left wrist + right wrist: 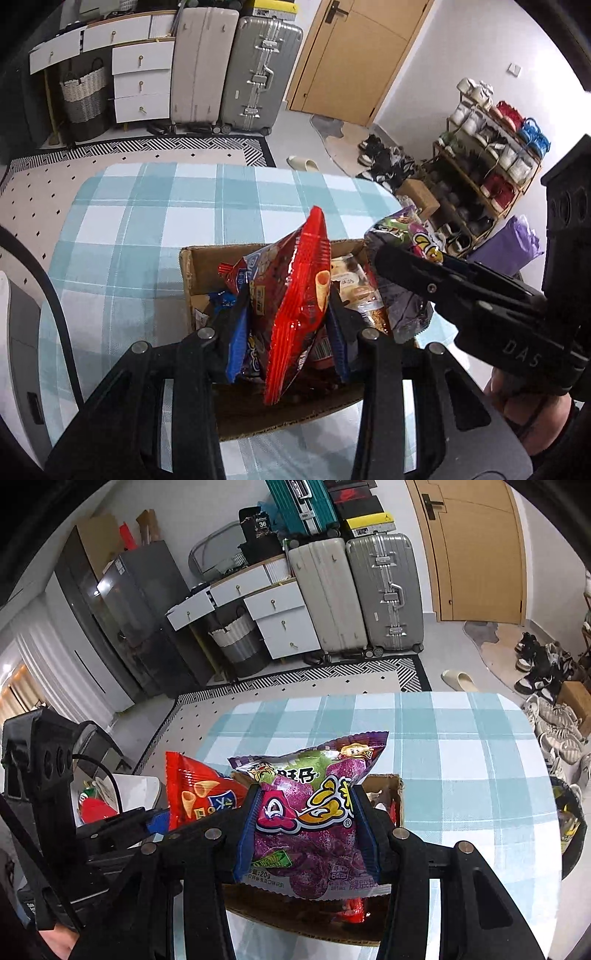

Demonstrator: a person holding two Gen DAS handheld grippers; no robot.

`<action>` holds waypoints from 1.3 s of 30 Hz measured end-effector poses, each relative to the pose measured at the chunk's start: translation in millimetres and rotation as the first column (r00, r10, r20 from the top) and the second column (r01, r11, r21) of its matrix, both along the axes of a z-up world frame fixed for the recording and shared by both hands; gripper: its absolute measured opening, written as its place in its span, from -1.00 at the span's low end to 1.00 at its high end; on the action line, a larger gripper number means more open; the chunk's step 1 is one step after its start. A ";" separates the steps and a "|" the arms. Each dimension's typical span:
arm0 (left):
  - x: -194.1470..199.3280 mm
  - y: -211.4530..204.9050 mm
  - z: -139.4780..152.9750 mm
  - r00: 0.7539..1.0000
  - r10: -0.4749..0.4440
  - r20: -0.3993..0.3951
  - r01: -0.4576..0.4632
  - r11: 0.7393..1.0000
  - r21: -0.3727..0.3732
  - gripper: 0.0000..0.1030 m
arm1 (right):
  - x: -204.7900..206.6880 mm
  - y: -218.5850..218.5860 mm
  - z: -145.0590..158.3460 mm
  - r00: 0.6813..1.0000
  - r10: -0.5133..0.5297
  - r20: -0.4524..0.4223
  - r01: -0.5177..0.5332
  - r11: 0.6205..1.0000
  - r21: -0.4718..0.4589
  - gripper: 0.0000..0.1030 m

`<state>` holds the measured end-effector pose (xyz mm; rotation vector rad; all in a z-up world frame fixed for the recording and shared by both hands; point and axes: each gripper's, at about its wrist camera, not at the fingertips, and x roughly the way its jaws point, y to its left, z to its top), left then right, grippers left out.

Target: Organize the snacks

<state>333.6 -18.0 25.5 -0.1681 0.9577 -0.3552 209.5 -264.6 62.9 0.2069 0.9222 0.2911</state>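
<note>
A cardboard box [195, 269] with several snack packs sits on the blue-checked table [147, 206]. My left gripper [288, 325] is shut on a red snack bag [299, 295] and holds it upright over the box. My right gripper [306, 830] is shut on a purple candy bag [310, 812] and holds it over the box [388, 782]. The right gripper's arm [461, 291] and the purple bag [402, 240] also show in the left wrist view. The red bag [195, 794] shows to the left in the right wrist view.
Beyond the table are a patterned rug [147, 144], suitcases [255, 74], white drawers [140, 81], a door [351, 55] and a shoe rack [487, 158]. A purple bag [506, 243] lies right of the table.
</note>
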 end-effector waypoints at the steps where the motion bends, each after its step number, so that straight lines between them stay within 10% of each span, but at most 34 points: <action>1: 2.5 -2.0 -3.4 1.000 -0.003 -0.002 0.003 1.000 0.008 -0.34 | 1.2 -0.8 -3.0 1.000 0.000 -0.005 0.000 1.000 -0.001 -0.07; 14: 21.8 -0.2 -35.8 0.999 0.032 -0.044 -0.032 0.999 -0.014 -0.33 | 11.0 -12.1 -40.0 0.994 0.016 -0.110 -0.010 0.998 0.057 -0.05; 18: 22.0 -1.4 -37.0 0.998 0.057 -0.028 -0.056 0.998 0.036 0.04 | 9.3 -16.6 -35.2 0.997 0.006 -0.083 0.000 0.997 0.075 0.05; 22: 15.3 -6.7 -27.2 0.999 0.037 0.027 -0.039 0.997 0.071 0.43 | 5.0 -19.2 -24.2 0.999 0.000 -0.043 0.003 0.998 0.070 0.14; 39: -71.5 7.8 54.2 0.960 0.109 0.257 -0.157 0.971 0.178 0.53 | -63.6 -34.1 43.1 0.991 -0.005 0.134 0.002 1.000 0.018 0.25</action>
